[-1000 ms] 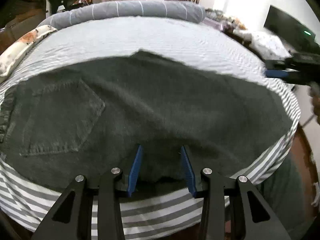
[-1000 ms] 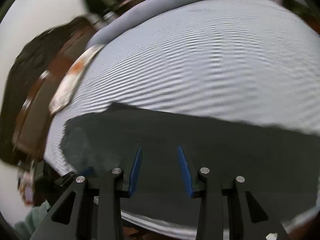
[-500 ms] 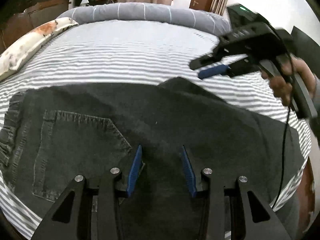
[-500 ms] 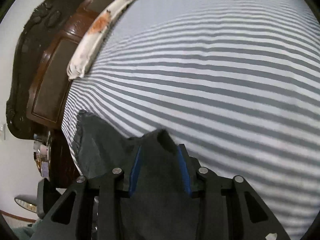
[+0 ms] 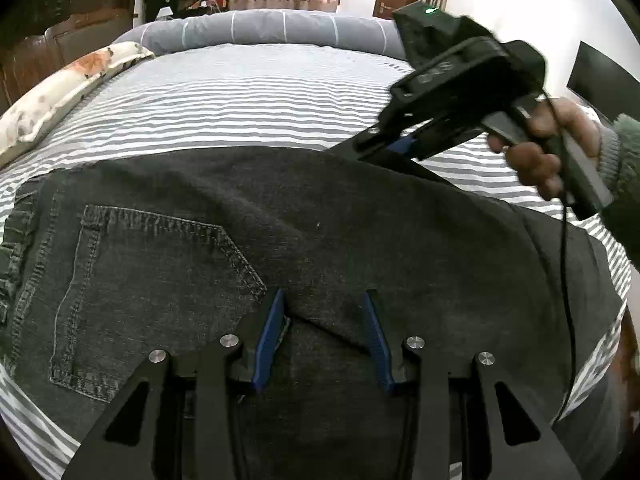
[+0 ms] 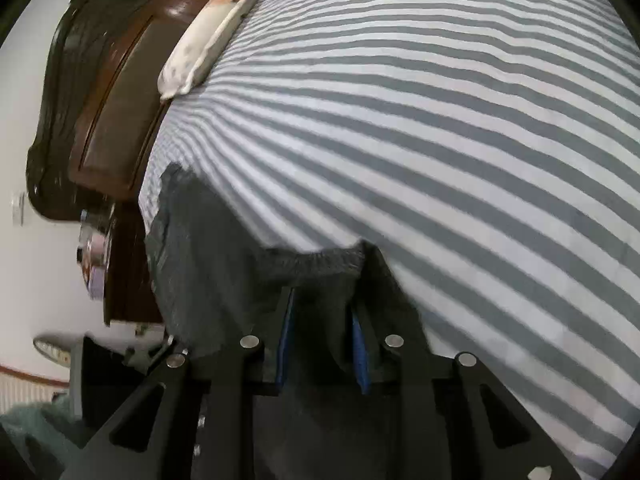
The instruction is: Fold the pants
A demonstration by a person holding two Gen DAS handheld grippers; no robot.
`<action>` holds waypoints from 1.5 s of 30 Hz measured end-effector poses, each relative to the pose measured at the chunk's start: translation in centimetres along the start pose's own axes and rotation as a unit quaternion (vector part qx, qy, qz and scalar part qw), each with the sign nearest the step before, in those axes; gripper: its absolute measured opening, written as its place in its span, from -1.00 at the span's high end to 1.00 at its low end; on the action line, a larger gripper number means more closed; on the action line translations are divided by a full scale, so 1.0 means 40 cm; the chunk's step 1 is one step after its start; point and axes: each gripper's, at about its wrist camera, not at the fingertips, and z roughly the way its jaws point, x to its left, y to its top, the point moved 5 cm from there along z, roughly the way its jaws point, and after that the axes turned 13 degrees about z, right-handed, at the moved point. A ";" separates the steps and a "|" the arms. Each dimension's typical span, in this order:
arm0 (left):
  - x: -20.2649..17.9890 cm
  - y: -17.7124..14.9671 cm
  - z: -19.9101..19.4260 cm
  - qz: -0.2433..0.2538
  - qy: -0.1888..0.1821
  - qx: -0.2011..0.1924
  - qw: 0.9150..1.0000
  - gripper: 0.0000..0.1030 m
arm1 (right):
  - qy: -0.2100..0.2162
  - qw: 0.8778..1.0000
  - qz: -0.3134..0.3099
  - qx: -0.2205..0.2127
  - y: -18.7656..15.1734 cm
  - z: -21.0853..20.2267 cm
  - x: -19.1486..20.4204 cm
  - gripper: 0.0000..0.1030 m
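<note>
A bed with a grey-and-white striped sheet (image 5: 248,92) fills both views, a dark wooden headboard (image 6: 108,120) at its end, a floral pillow (image 5: 60,92) along one edge and a grey rolled bolster (image 5: 280,26) at the far side. The dark denim pants (image 5: 360,220) lie spread across the near part of the sheet, back pocket (image 5: 144,280) up and toward the left of the left wrist view.

The left gripper (image 5: 324,336) sits low over the pants near the pocket's corner — its blue pads stand apart, with a raised fold of denim running between them. Whether the pads actually press on that fold cannot be told.

The right gripper (image 6: 322,344) is at the far edge of the pants, where a bunched hem of fabric rises between its fingers. Its jaws are closing, the denim filling the gap between the blue pads, which look to be touching the cloth on both sides. In the left wrist view a hand (image 5: 544,148) grips this tool's handle, a cable hanging from it.

Pale lettering on the tool's black body is too blurred to read.
</note>
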 end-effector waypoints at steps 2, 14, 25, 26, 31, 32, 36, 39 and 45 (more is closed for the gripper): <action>0.000 -0.001 -0.001 0.000 -0.001 0.000 1.000 0.18 | 0.005 1.000 0.005 -0.022 0.011 -0.006 0.010 0.82; 0.012 -0.014 -0.013 -0.020 -0.014 -0.027 0.999 0.17 | -0.044 0.995 -0.040 -0.085 0.070 -0.012 0.017 0.89; 0.017 -0.022 -0.059 -0.028 -0.034 -0.023 0.999 0.17 | -0.104 0.984 -0.042 -0.137 0.066 -0.111 0.015 0.57; 0.019 -0.027 -0.067 -0.031 -0.039 -0.020 0.999 0.17 | -0.102 0.983 -0.041 -0.146 0.055 -0.130 0.023 0.57; 0.007 -0.068 -0.085 -0.006 -0.028 0.002 1.000 0.17 | -0.096 0.987 -0.055 -0.117 -0.027 -0.112 0.061 0.58; 0.005 -0.077 -0.084 -0.005 -0.025 0.006 1.000 0.17 | -0.109 0.986 -0.057 -0.112 -0.034 -0.094 0.056 0.59; 0.000 -0.097 -0.084 0.003 -0.015 0.003 1.000 0.17 | -0.185 0.976 -0.047 -0.102 -0.031 -0.018 0.011 0.73; -0.002 -0.103 -0.083 0.011 -0.012 0.002 1.000 0.17 | -0.181 0.976 -0.021 -0.119 -0.013 -0.015 -0.003 0.78; -0.022 -0.117 -0.084 0.040 0.010 0.010 0.999 0.17 | -0.178 0.973 0.007 -0.145 -0.043 -0.083 0.017 0.57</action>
